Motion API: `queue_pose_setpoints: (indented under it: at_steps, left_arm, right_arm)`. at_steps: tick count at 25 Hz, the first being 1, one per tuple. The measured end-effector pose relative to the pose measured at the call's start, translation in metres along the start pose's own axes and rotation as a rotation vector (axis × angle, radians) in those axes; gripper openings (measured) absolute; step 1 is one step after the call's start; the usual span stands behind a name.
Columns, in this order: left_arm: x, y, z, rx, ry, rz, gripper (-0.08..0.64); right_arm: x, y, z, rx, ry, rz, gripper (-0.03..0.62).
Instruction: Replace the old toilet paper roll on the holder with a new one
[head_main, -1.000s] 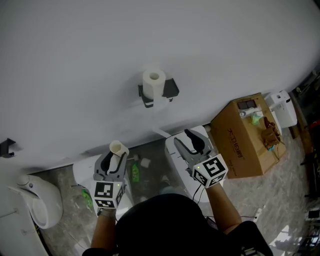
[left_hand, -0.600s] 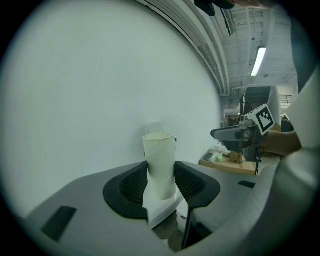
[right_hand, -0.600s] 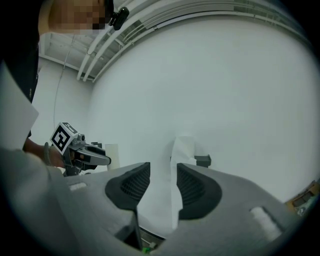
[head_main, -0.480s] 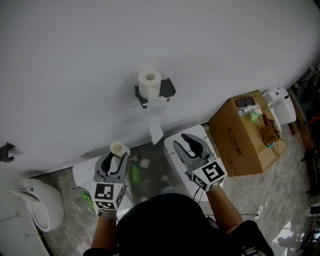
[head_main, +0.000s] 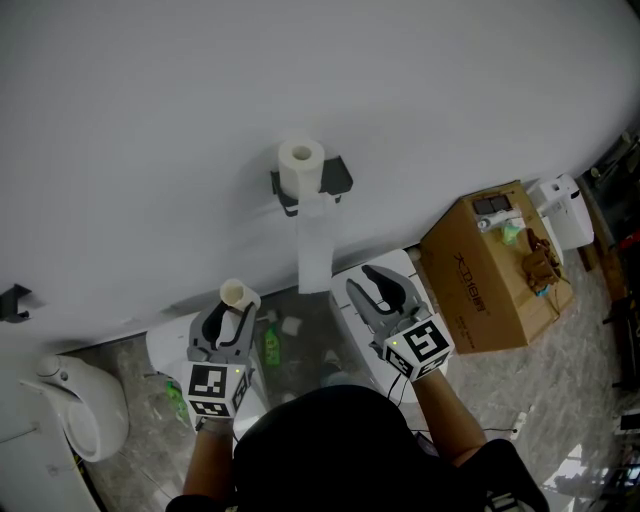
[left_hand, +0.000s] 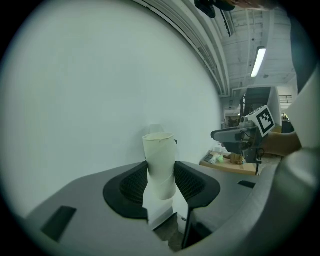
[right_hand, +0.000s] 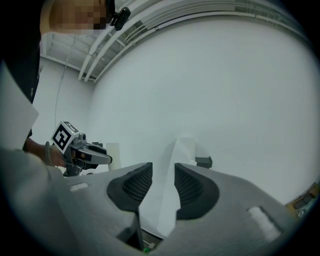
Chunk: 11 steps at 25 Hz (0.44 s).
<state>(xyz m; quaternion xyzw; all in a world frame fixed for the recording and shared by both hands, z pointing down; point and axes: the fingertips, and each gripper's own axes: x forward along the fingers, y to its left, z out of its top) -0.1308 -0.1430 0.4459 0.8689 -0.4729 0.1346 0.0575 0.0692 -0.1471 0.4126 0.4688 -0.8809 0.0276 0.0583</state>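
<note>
Starting with the left gripper (head_main: 228, 322): clamped tight on the old cardboard tube (left_hand: 160, 161), with a ribbed pad against each side. Holding that tube upright, open end on top, with a small scrap of paper dangling beneath. Carrying the left marker cube (head_main: 212, 388) at the rear, just ahead of the hand.

Over to the right gripper (head_main: 374, 280): closed down to a slim gap, with nothing pinched in it. Pointing toward the wall (head_main: 150, 110), near the left one but not touching it. Looking through that gap at a paper tail (right_hand: 164, 190), well beyond the pads. Same sort of thing at its back, the right marker cube (head_main: 420, 345).

Further out, up on the wall: a new toilet paper roll (head_main: 302, 165), full and white, seated on the dark holder (head_main: 340, 177). Hanging straight down from it, that loose paper tail, flat against the wall and ending off to the left of the right gripper's tips, apart from them.

Down at floor level: a white fixture (head_main: 80, 400) at the lower left, a green bottle (head_main: 270, 348) seen between the two grippers, another white unit (head_main: 350, 300) beneath the right gripper. Off to the right, a brown cardboard box (head_main: 480, 275) with small odds and ends on top, and beside it a white appliance (head_main: 562, 210). Too small to say what those odds and ends are.
</note>
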Motion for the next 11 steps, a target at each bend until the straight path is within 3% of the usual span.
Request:
queue_pose_setpoints:
  at_steps: [11]
  left_arm:
    - [0.0025,0.0049,-0.0036,-0.004,0.004,0.007,0.183]
  right_arm:
    - [0.0013,-0.0035,-0.0017,-0.006,0.002,-0.012,0.133]
